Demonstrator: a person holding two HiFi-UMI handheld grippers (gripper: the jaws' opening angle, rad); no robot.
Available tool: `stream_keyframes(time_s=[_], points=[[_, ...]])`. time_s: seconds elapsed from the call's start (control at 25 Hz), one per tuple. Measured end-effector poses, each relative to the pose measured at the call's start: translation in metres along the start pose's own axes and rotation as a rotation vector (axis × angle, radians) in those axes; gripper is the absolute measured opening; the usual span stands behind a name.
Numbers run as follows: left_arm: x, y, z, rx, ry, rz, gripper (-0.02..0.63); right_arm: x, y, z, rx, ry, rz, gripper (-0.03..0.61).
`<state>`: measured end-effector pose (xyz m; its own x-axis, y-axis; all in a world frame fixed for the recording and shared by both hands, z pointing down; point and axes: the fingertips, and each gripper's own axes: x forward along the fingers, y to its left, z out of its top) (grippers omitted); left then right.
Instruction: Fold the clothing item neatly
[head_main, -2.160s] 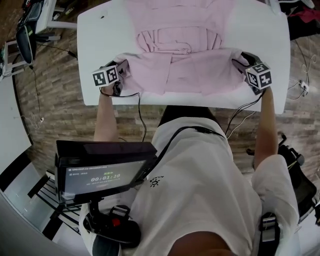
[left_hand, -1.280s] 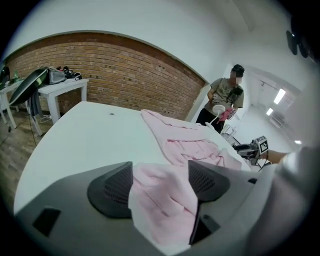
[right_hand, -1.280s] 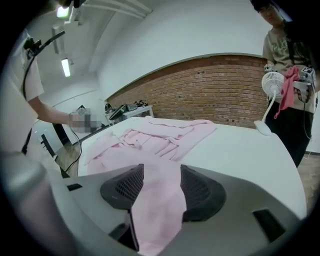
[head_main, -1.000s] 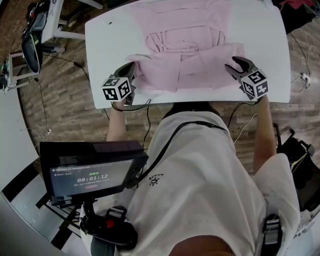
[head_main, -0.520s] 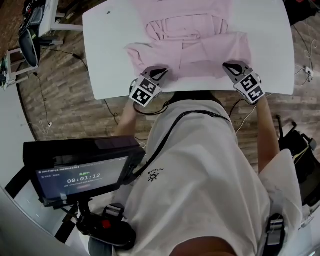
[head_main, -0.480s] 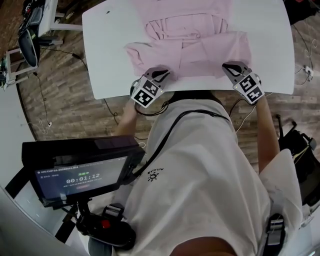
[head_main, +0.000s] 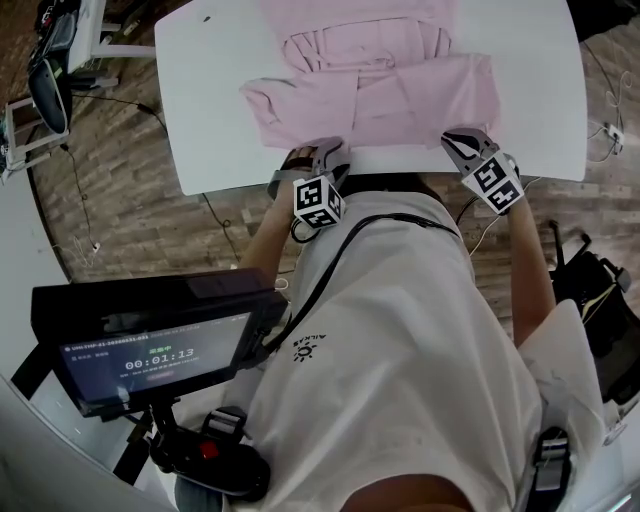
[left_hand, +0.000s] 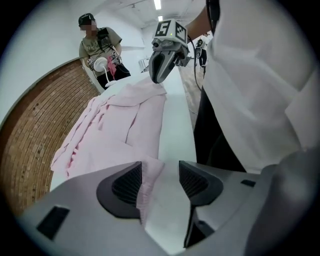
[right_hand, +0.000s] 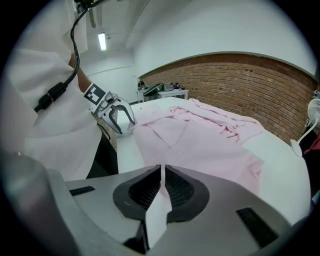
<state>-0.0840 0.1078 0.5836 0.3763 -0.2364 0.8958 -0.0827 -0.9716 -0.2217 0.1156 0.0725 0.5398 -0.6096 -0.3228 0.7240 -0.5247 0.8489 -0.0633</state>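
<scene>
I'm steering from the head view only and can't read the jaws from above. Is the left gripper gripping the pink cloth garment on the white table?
Observer: No. The left gripper has just been opening; an edge of the pink cloth garment lies unpinched between its parted jaws.
Operator: And the right one?
Observer: The right gripper is shut at the garment's near edge. Only the white table shows through the slit, so I cannot tell whether cloth is pinched.

Monitor (head_main: 150, 350) timer: 00:01:13; shirt logo (head_main: 313, 352) unreadable.
</scene>
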Motion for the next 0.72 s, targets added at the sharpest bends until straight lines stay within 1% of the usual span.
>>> stream_keyframes(time_s=[0.08, 0.12, 0.16, 0.24, 0.32, 0.36, 0.4, 0.44, 0.52, 0.56, 0.72], points=[[0.002, 0.001, -0.003, -0.007, 0.003, 0.017, 0.229, 0.000, 0.003, -0.003, -0.040, 0.016, -0.018, 0.011], [0.002, 0.002, -0.003, -0.012, 0.003, 0.025, 0.229, -0.001, 0.005, -0.003, -0.075, 0.023, -0.034, 0.042], [0.002, 0.003, -0.004, -0.016, 0.004, 0.031, 0.229, -0.001, 0.007, -0.003, -0.111, 0.034, -0.048, 0.057], [0.003, 0.005, -0.005, -0.021, 0.008, 0.037, 0.227, 0.001, 0.014, -0.007, -0.154, 0.057, -0.058, 0.065], [0.004, 0.008, -0.006, -0.019, 0.015, 0.051, 0.211, 0.001, 0.018, -0.011, -0.149, 0.063, -0.059, 0.066], [0.005, 0.011, -0.007, -0.022, 0.018, 0.063, 0.184, 0.001, 0.019, -0.012, -0.137, 0.060, -0.062, 0.066], [0.005, 0.014, -0.009, -0.025, 0.022, 0.073, 0.143, -0.001, 0.019, -0.013, -0.123, 0.056, -0.068, 0.066], [0.006, 0.016, -0.010, -0.025, 0.027, 0.081, 0.126, -0.003, 0.018, -0.013, -0.112, 0.052, -0.074, 0.066], [0.007, 0.019, -0.012, -0.012, 0.035, 0.087, 0.124, -0.006, 0.017, -0.014, -0.095, 0.048, -0.084, 0.066], [0.006, 0.020, -0.012, -0.008, 0.035, 0.090, 0.108, -0.007, 0.017, -0.014, -0.090, 0.047, -0.088, 0.066], [-0.001, 0.024, -0.010, -0.046, 0.005, 0.093, 0.060, -0.009, 0.018, -0.014, -0.079, 0.042, -0.095, 0.066]])
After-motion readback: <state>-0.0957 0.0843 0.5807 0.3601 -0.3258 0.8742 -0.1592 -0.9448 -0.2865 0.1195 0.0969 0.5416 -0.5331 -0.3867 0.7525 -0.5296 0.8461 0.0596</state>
